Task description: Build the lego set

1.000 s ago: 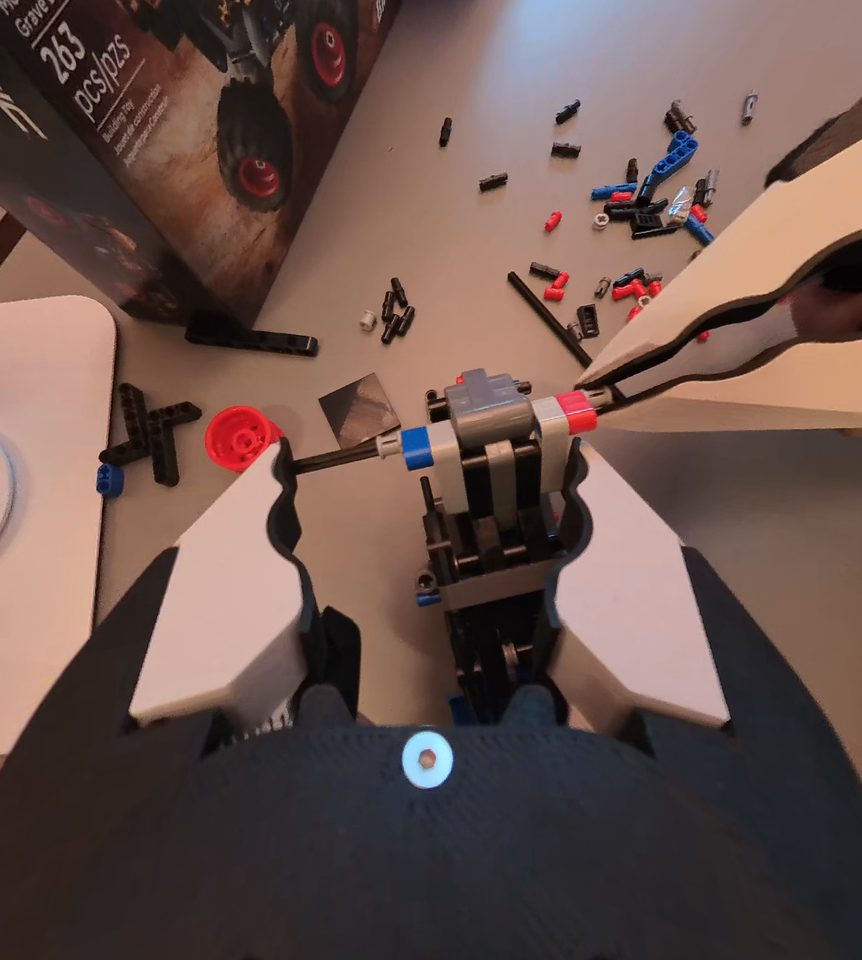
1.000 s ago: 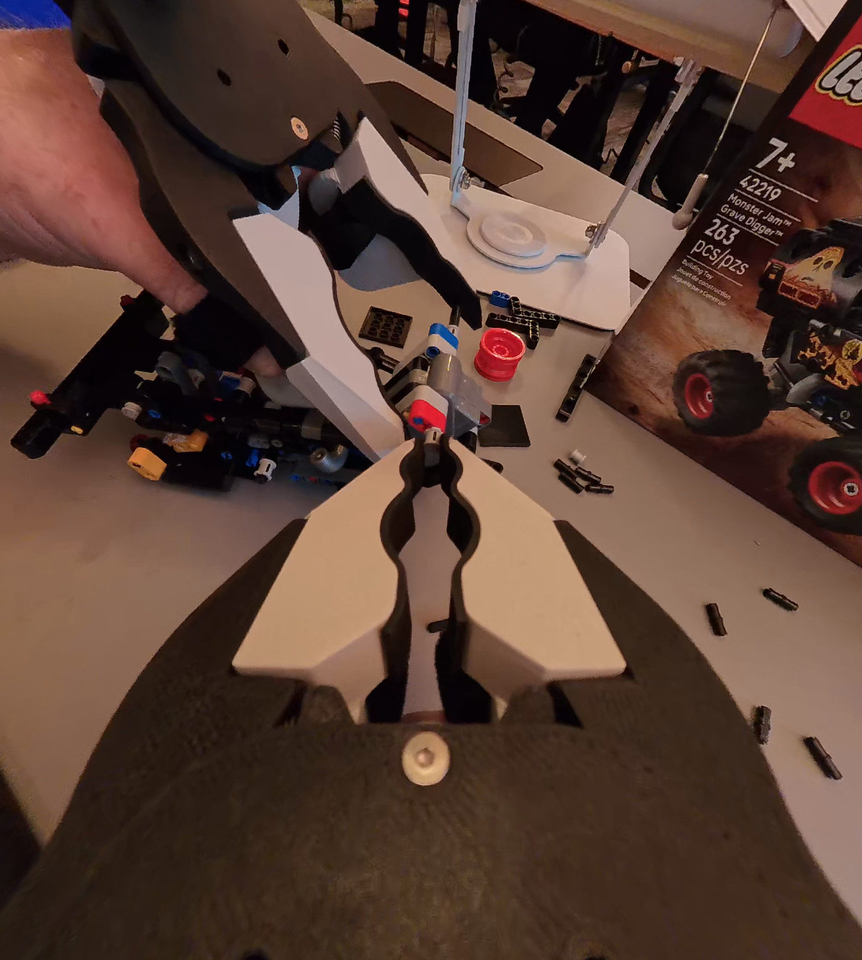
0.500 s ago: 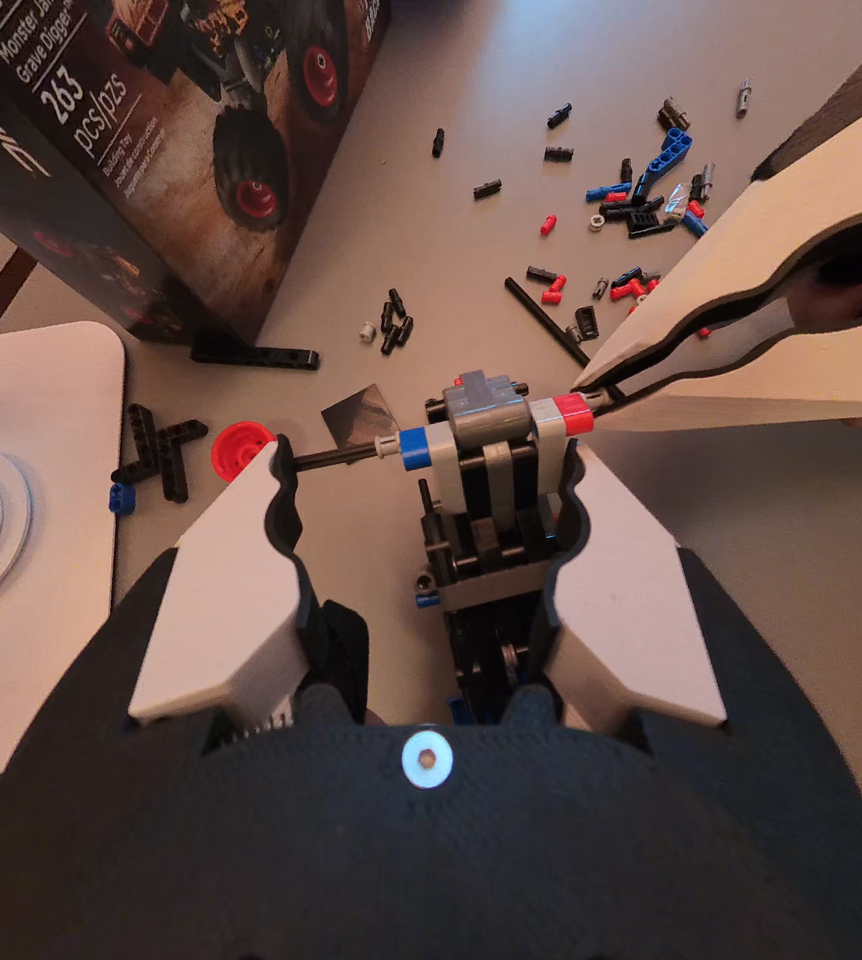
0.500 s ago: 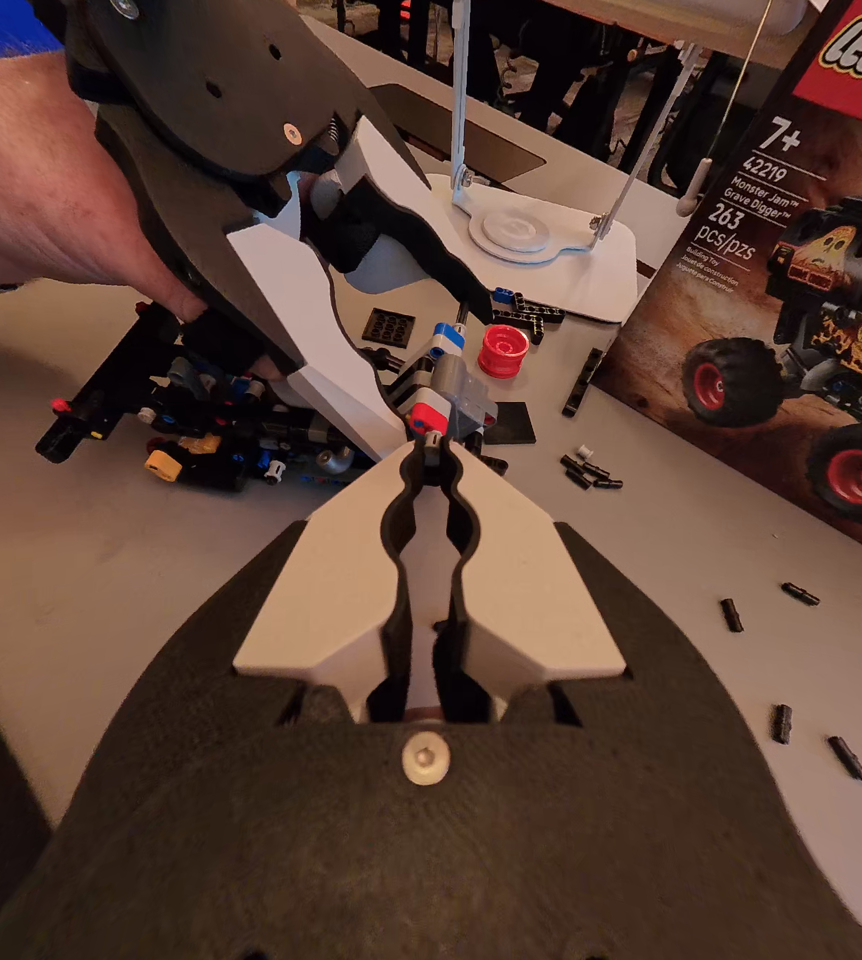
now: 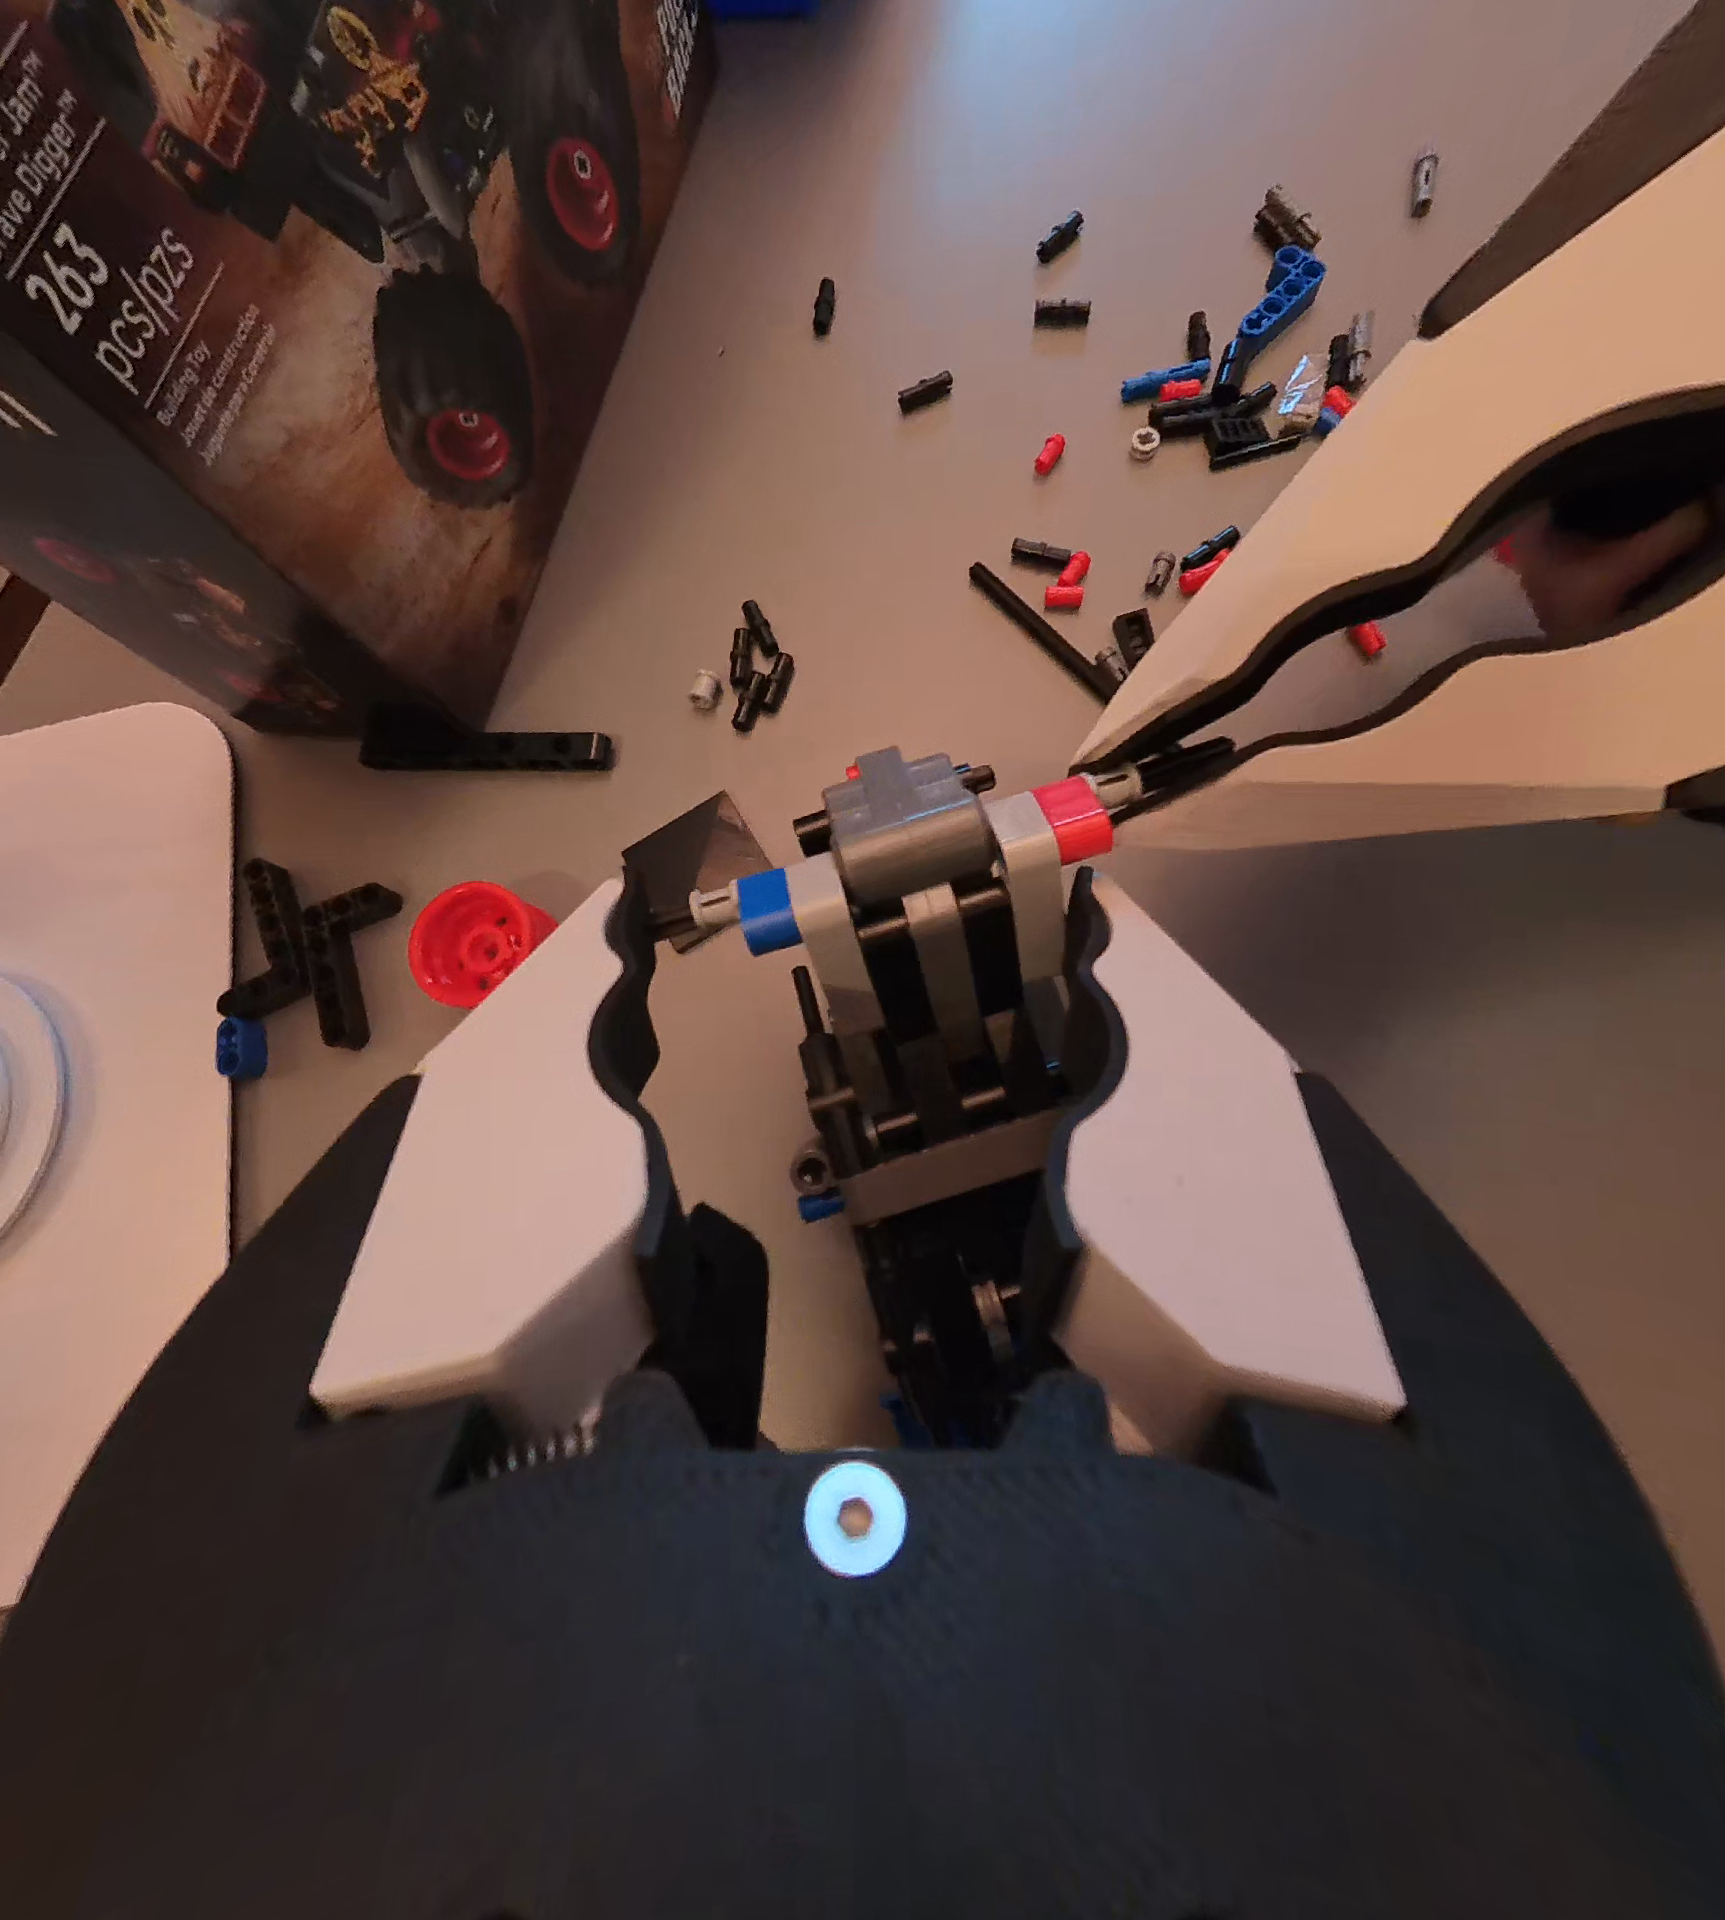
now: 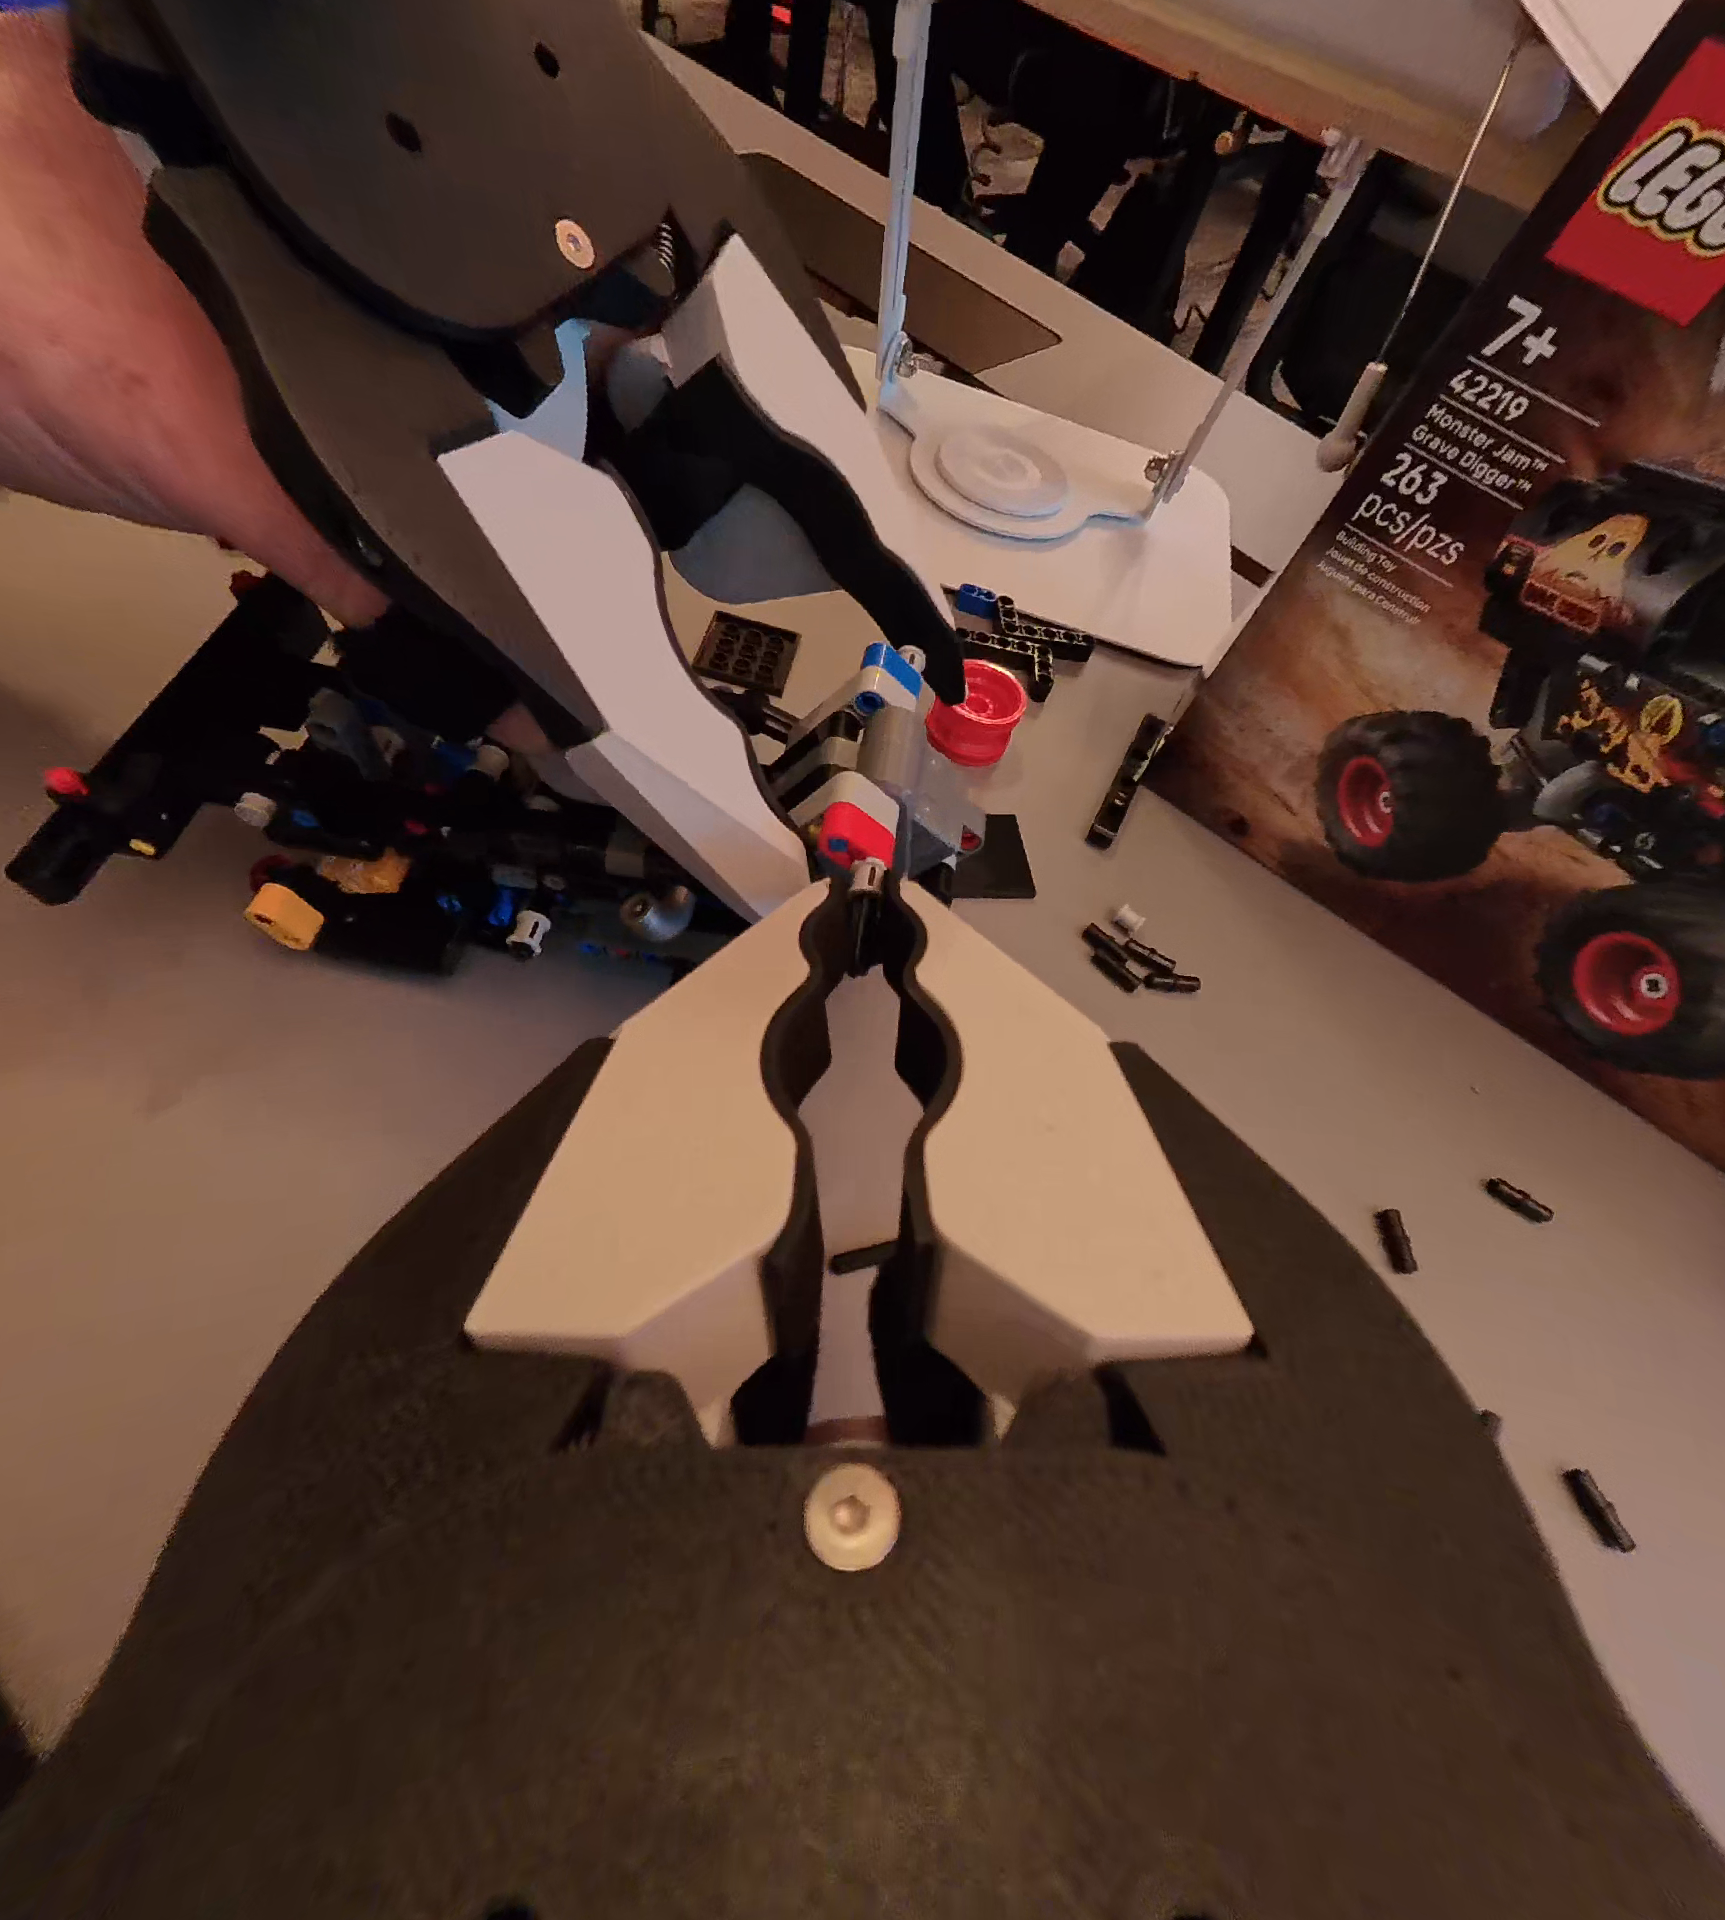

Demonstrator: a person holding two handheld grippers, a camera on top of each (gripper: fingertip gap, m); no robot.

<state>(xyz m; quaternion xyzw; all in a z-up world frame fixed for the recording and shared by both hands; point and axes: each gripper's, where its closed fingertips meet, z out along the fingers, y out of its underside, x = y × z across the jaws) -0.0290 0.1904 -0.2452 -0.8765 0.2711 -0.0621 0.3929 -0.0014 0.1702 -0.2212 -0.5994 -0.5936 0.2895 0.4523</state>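
Observation:
A grey and black lego assembly [image 5: 899, 831] stands between the spread fingers of my left gripper [image 5: 850, 899], leaning on the right finger [image 5: 1180, 1091]. The left finger is apart from it. A black axle [image 5: 1164, 769] runs across its top through a blue bush [image 5: 764, 914] and a red bush [image 5: 1071, 816]. My right gripper [image 6: 863, 914] is shut on the axle's end just past the red bush [image 6: 853, 831]; it also shows in the left wrist view [image 5: 1118, 774]. In the right wrist view a person's hand [image 6: 58, 343] holds the left gripper [image 6: 837, 790] over the long black chassis [image 6: 370, 862].
The lego box [image 5: 297, 312] stands at the far left, [image 6: 1564, 623] in the right wrist view. A red wheel hub [image 5: 473, 945], black beams [image 5: 307, 951] and a white stand base [image 5: 58, 1091] lie left. Several loose pins and pieces [image 5: 1222, 405] lie scattered beyond. To the red wheel hub [image 5: 473, 945]: left tips about 7 centimeters, right tips about 15 centimeters. My right wrist view [image 6: 978, 698] looks at it from another angle.
The axle has slid towards my right gripper: less of it sticks out past the blue bush, more past the red one. Both grippers have shifted slightly.

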